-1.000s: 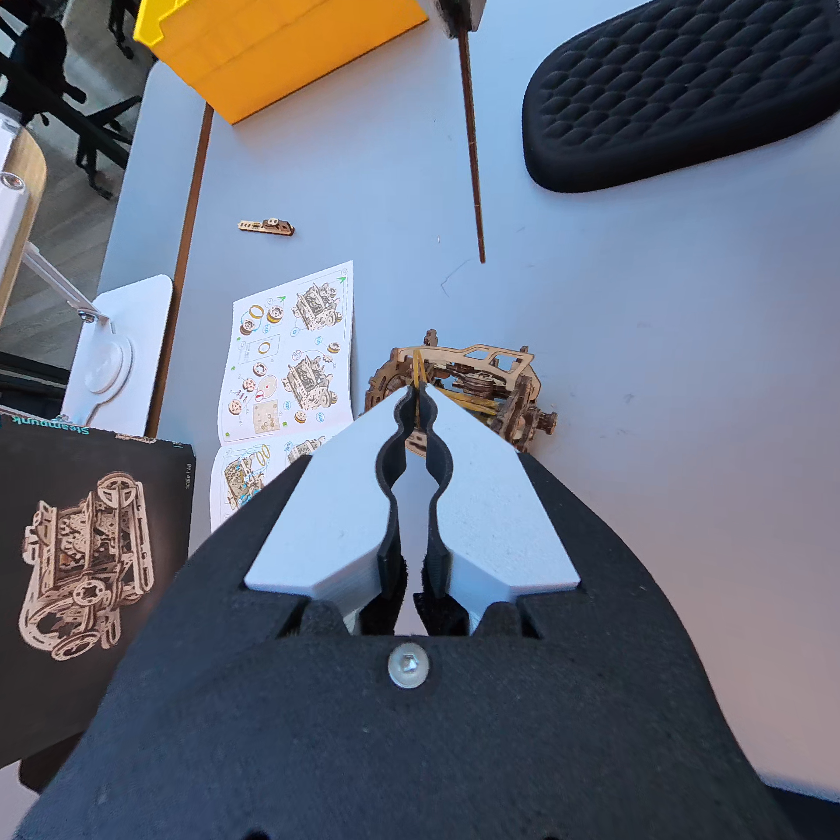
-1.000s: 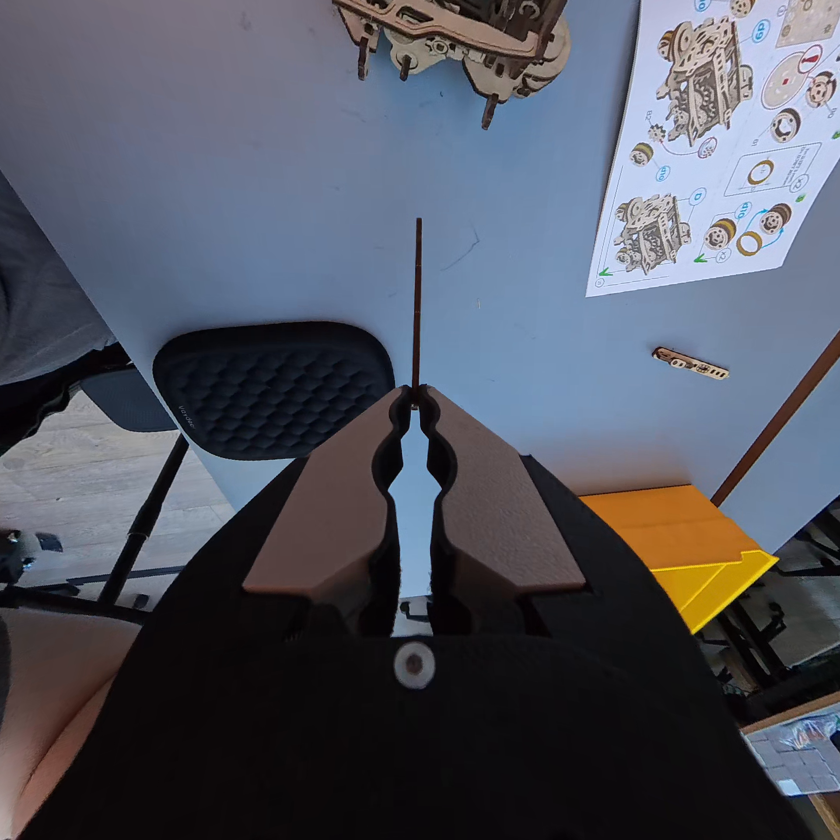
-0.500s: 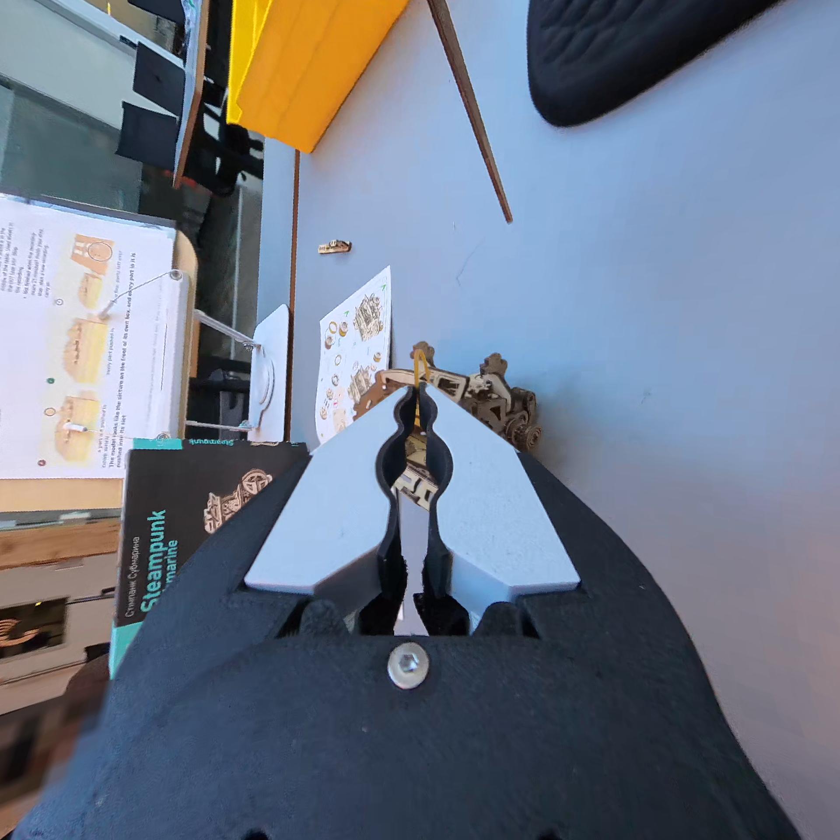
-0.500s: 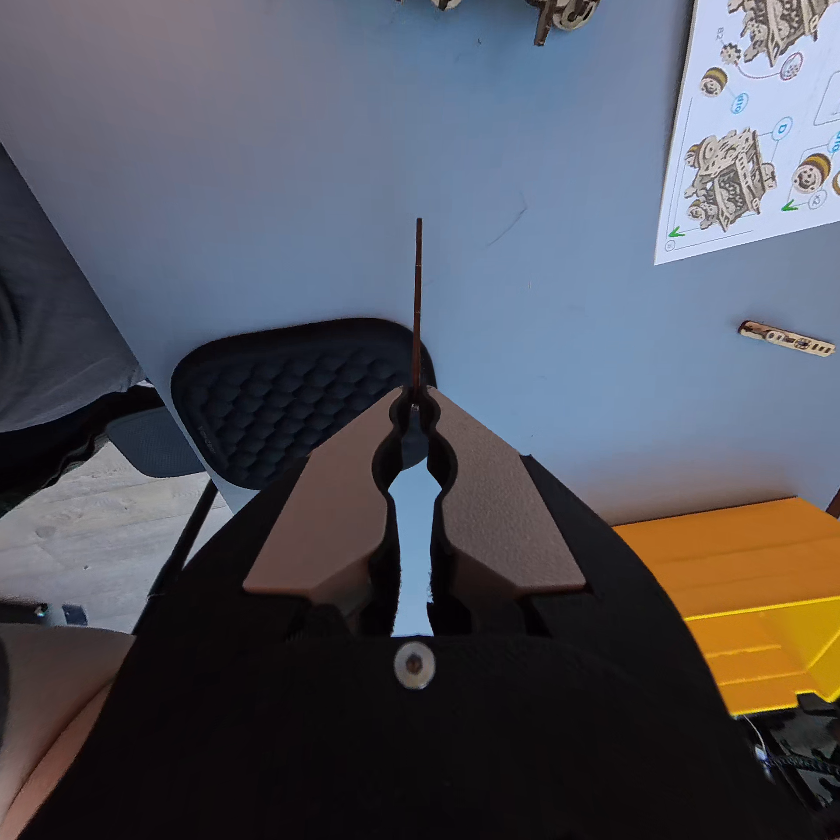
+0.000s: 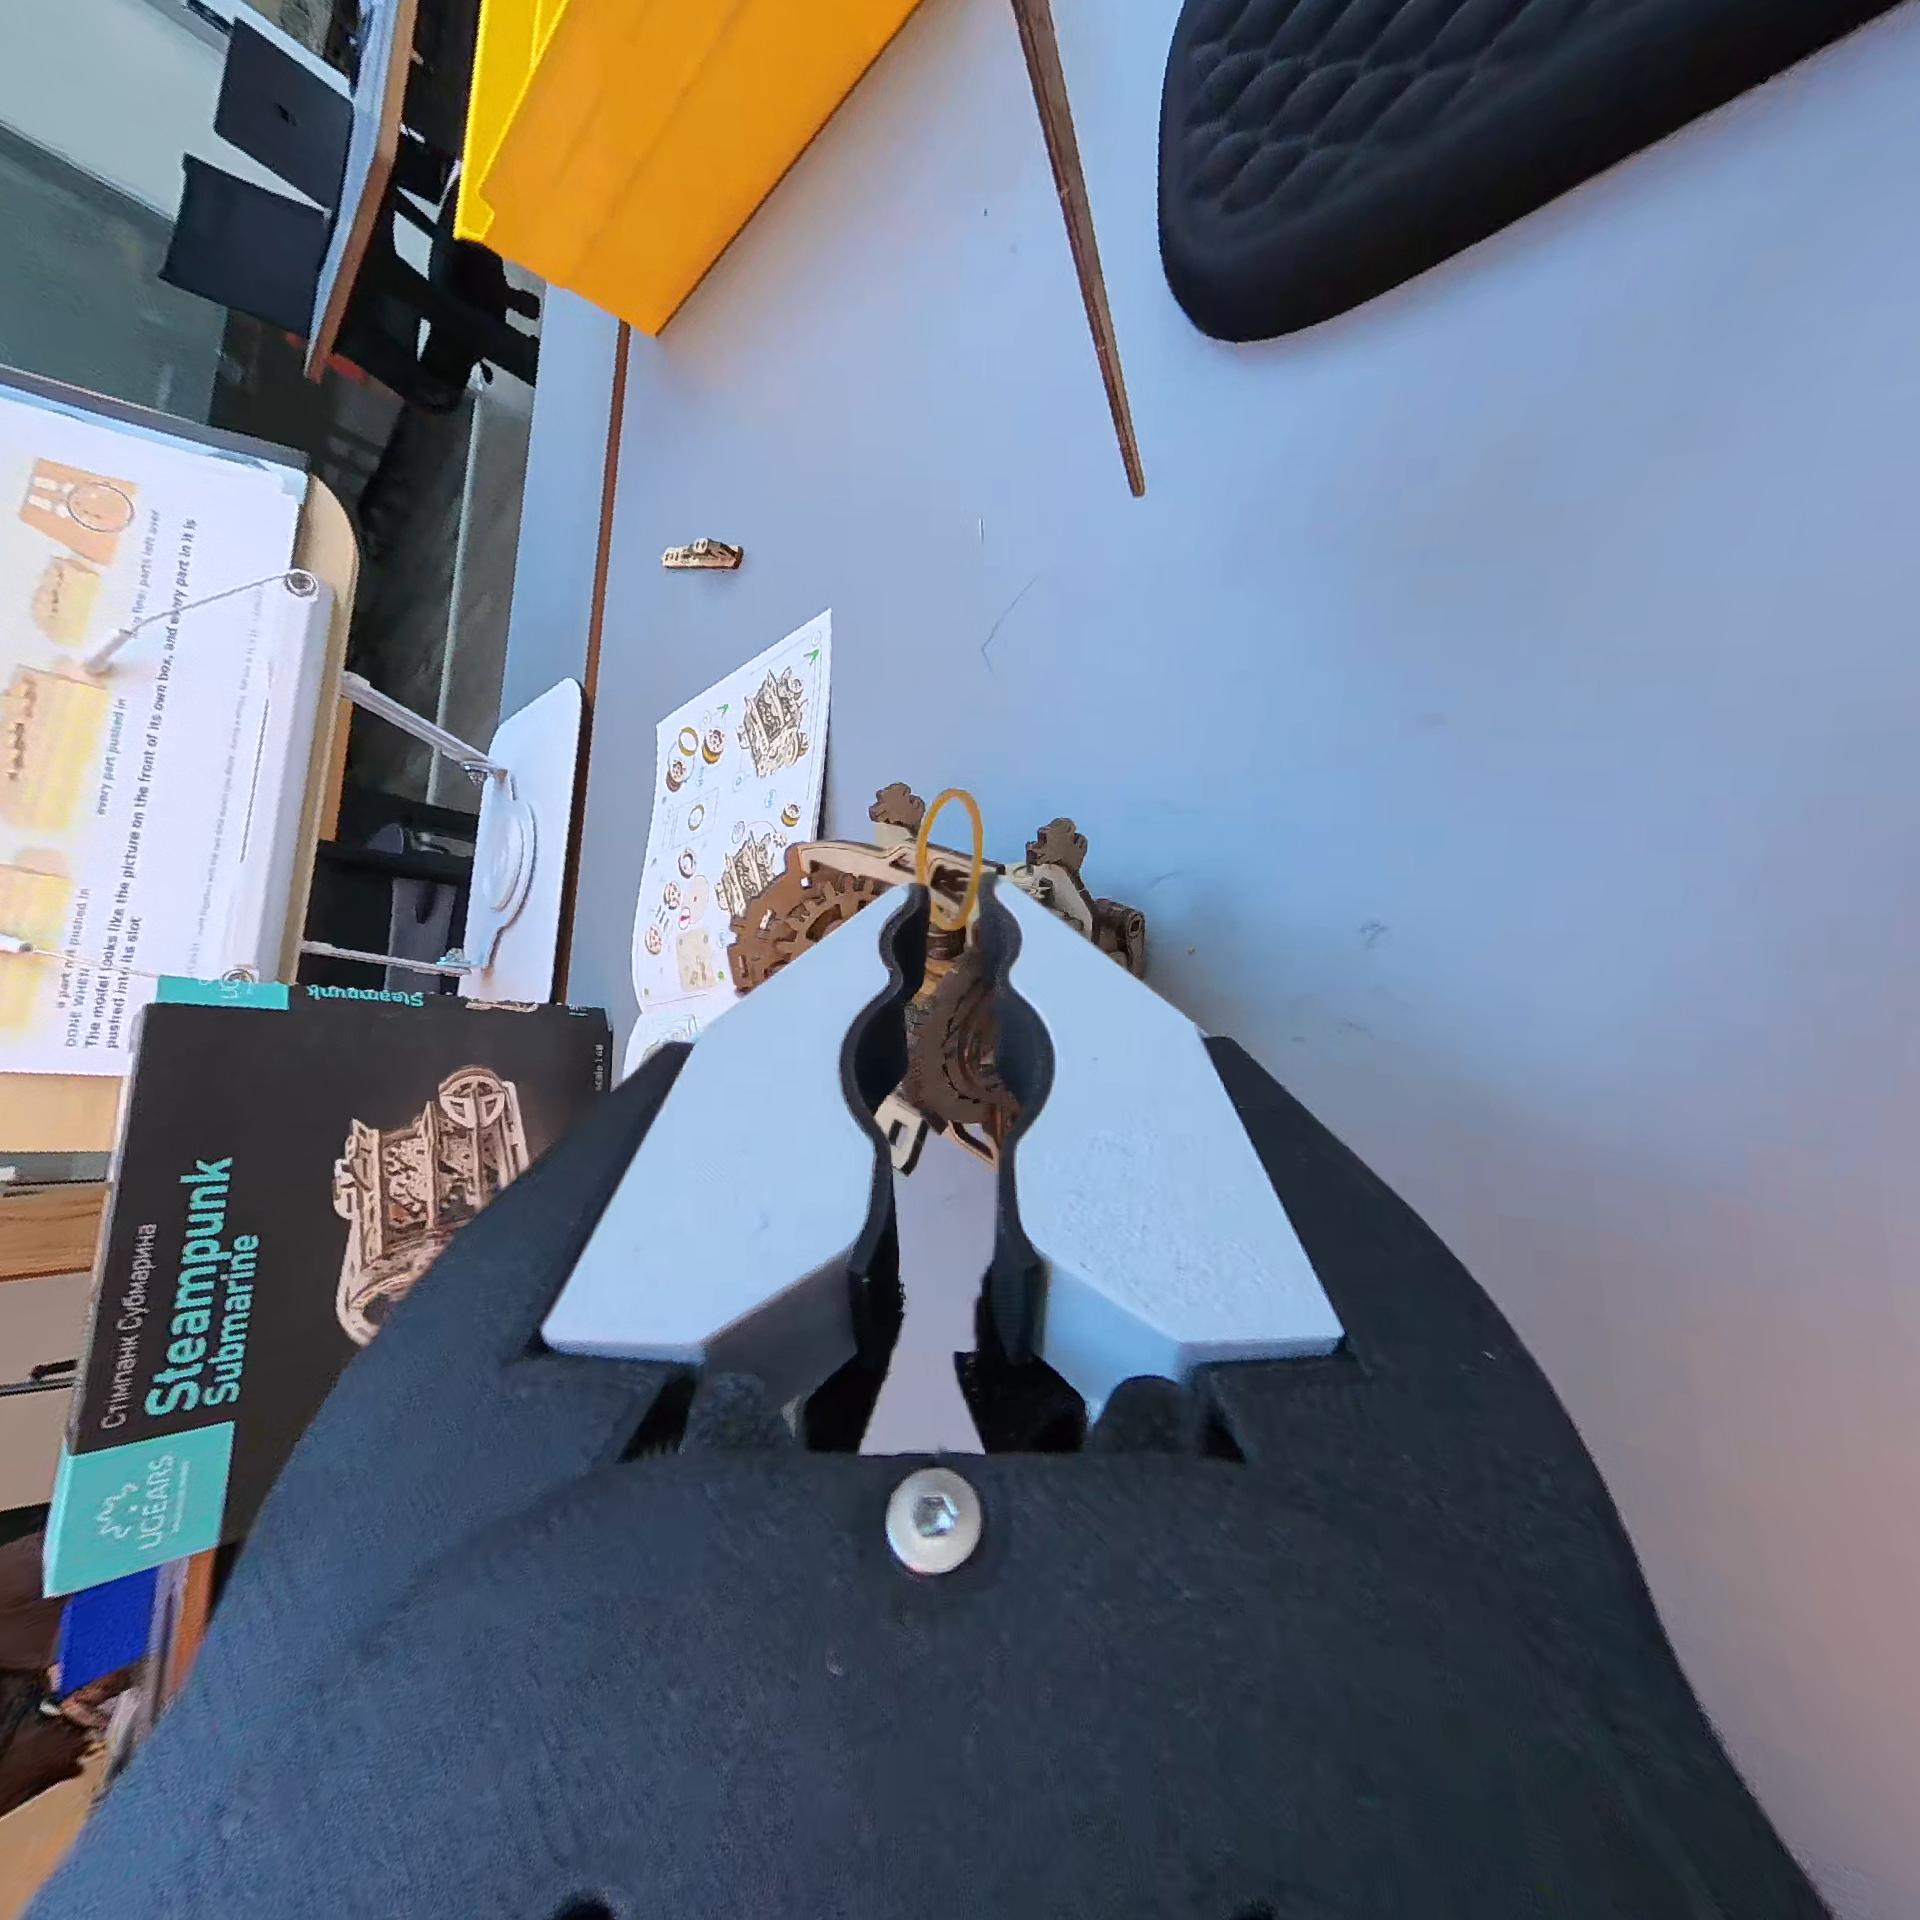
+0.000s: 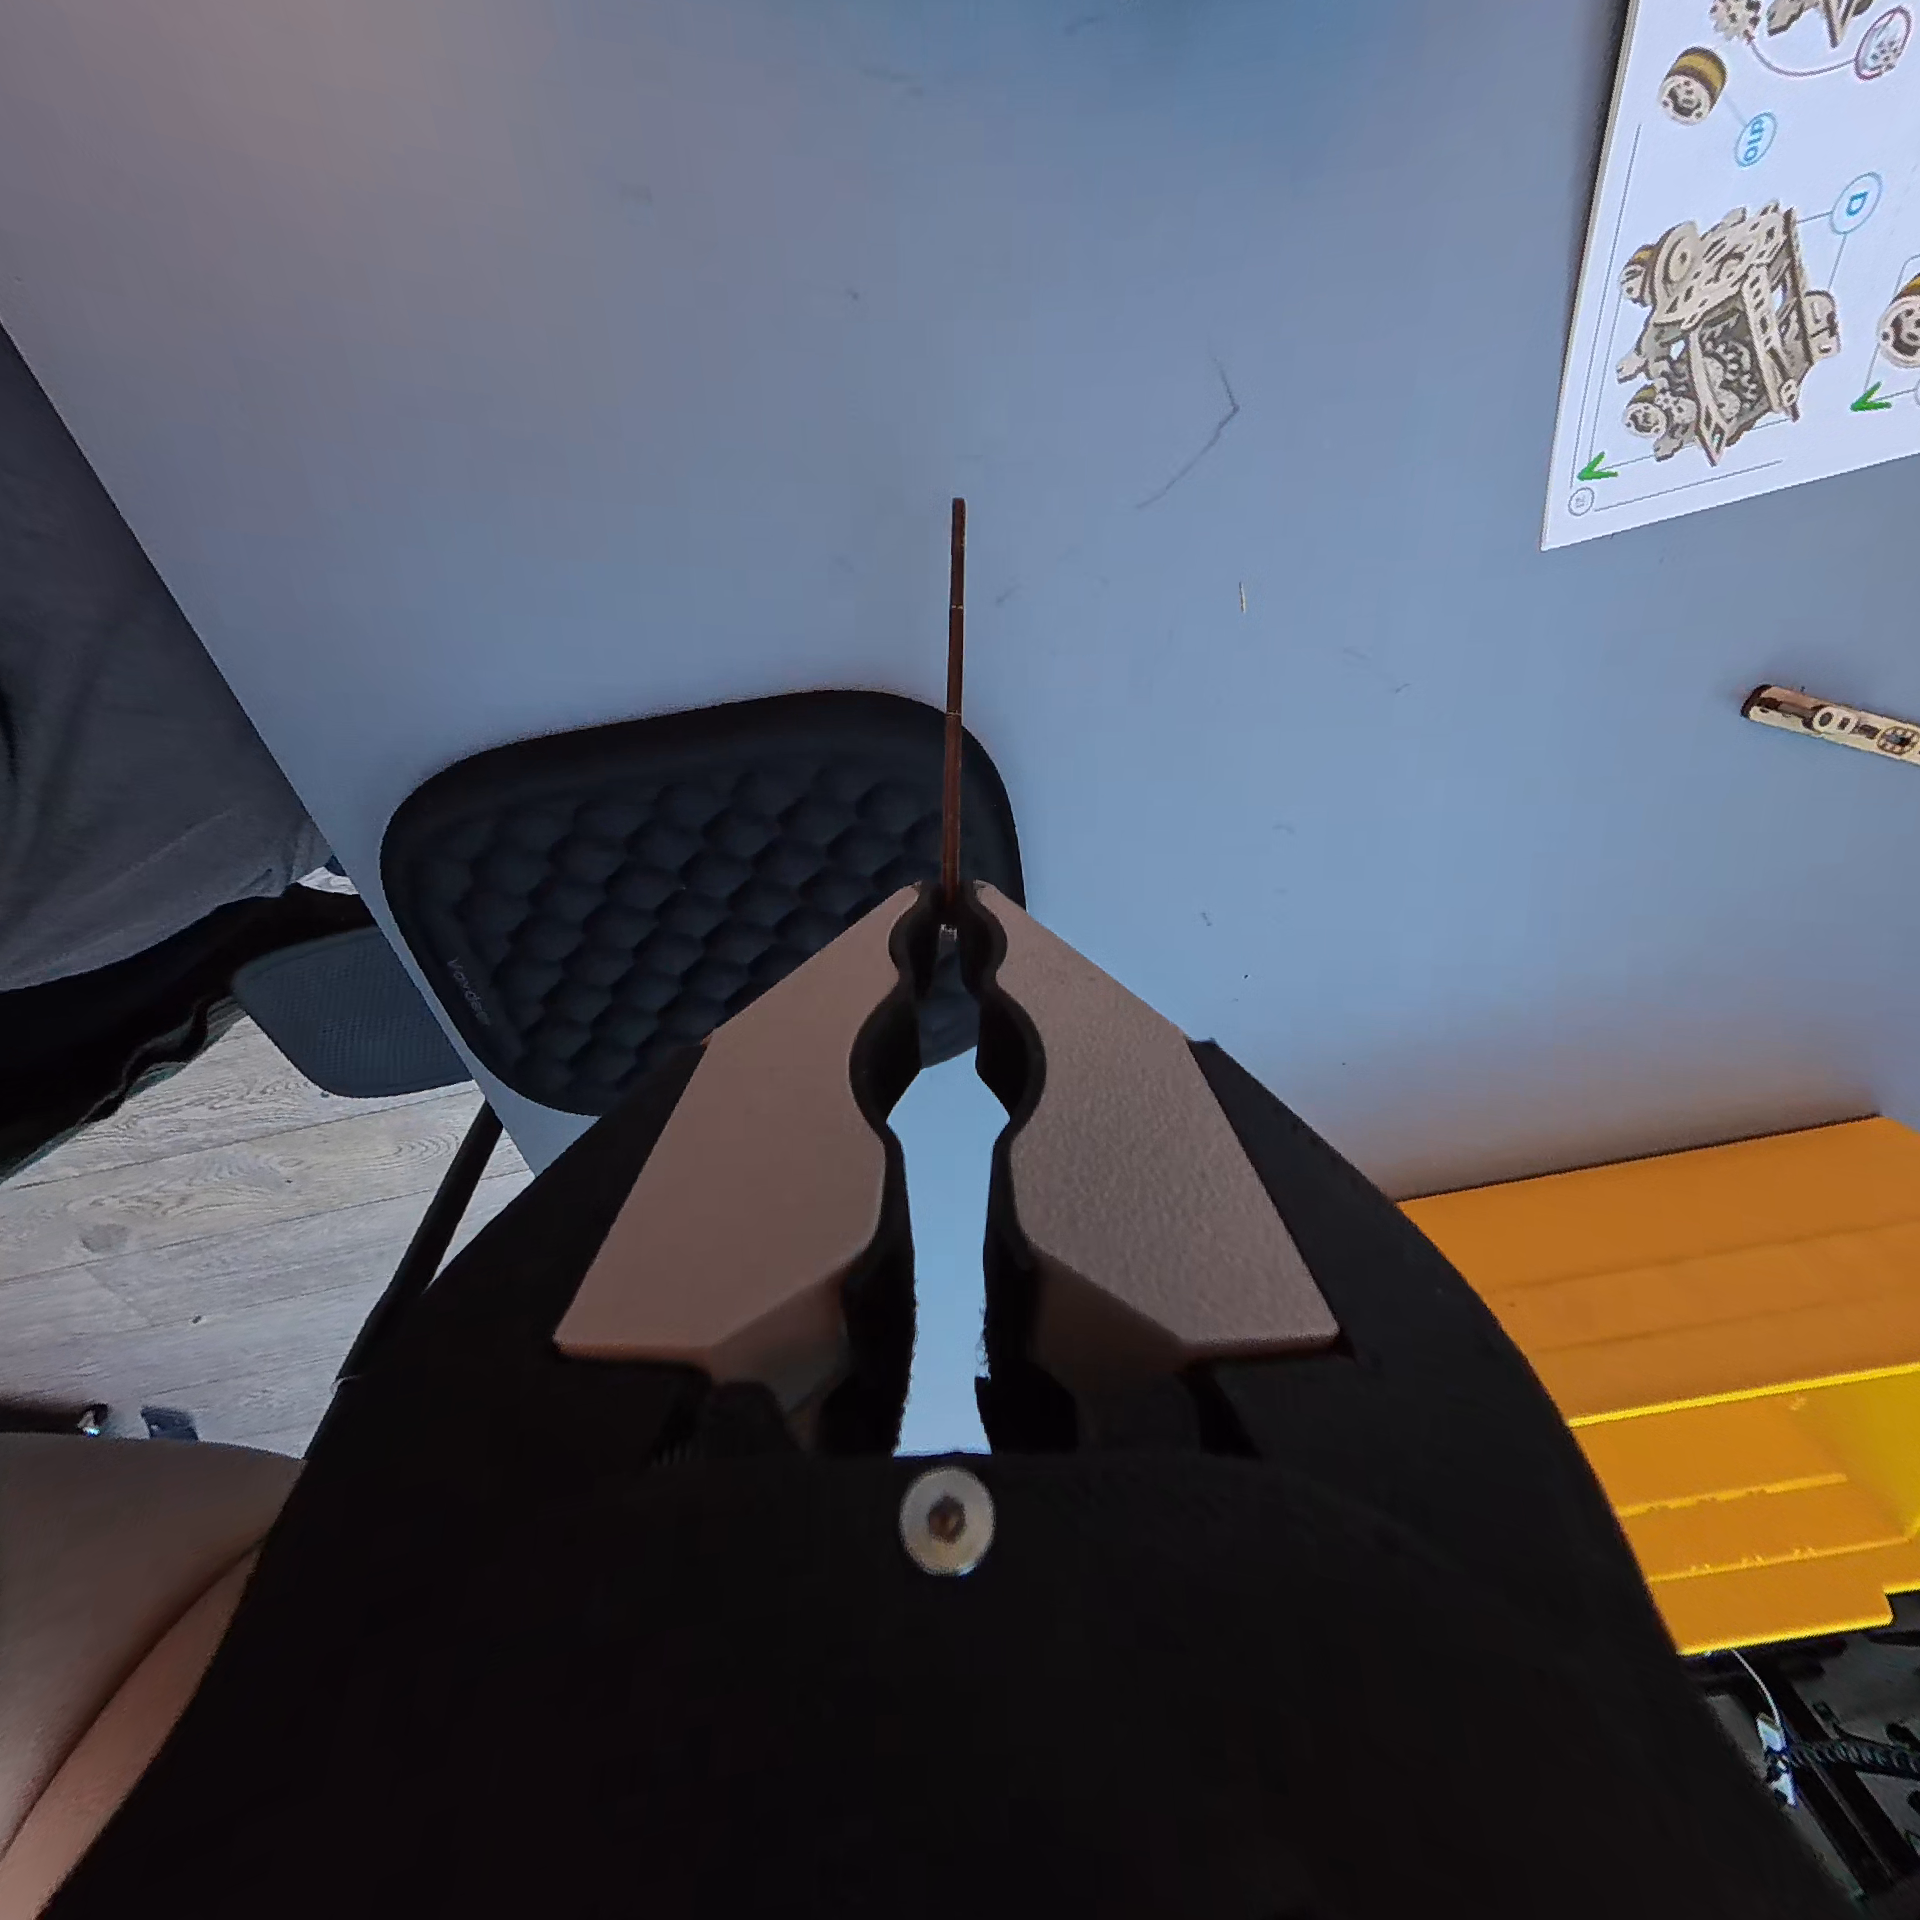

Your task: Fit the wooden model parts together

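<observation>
Left gripper (image 5: 948, 902) pinches the rubber band (image 5: 949, 858) over the model (image 5: 821, 914); right gripper (image 6: 948, 902) clamps the rod (image 6: 954, 686), its long axis pointing tip-first toward the model, well apart.

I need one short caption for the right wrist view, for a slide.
Right gripper shut on a thin wooden rod, pointing over the grey table toward the instruction sheet.

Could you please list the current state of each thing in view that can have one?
left hand-held gripper: shut on the rubber band.
rubber band: looped, pinched at its lower end.
wooden model: partly built, resting on the table.
right hand-held gripper: shut on the wooden stick.
wooden stick: held, pointing straight ahead.
instruction sheet: open, flat.
small wooden part: lying loose.
kit box: lying flat.
</observation>
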Available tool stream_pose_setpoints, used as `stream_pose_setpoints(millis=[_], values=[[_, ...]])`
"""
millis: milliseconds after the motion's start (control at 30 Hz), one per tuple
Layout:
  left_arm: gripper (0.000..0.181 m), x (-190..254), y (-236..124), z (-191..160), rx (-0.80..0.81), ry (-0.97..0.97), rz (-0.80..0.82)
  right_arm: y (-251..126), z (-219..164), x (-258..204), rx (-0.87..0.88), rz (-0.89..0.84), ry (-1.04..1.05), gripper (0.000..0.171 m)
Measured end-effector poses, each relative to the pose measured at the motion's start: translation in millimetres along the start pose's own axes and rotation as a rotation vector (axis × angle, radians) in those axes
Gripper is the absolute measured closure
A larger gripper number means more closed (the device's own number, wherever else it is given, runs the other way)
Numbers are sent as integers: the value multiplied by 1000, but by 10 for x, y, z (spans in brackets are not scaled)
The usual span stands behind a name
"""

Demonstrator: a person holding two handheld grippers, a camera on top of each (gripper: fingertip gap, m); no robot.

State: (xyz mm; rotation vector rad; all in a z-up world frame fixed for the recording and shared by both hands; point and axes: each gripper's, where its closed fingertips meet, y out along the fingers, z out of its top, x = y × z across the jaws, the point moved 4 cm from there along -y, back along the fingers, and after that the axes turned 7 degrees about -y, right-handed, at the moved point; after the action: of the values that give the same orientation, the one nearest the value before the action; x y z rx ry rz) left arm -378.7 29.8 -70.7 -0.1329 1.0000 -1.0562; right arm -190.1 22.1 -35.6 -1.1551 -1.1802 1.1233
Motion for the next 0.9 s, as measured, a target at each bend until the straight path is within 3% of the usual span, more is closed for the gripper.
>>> stream_pose_setpoints(millis=[500, 700, 900], values=[[150, -34, -158, -63, 67, -185, -25, -26, 124, -46, 92, -15, -24, 169], [156, 13, -437, 62, 191, -425, -60, -123, 301, -151, 279, -44, -63, 170], [158, 302, -364, 288, 255, -544, -136, -142, 528, -427, 465, -25, -122, 169]])
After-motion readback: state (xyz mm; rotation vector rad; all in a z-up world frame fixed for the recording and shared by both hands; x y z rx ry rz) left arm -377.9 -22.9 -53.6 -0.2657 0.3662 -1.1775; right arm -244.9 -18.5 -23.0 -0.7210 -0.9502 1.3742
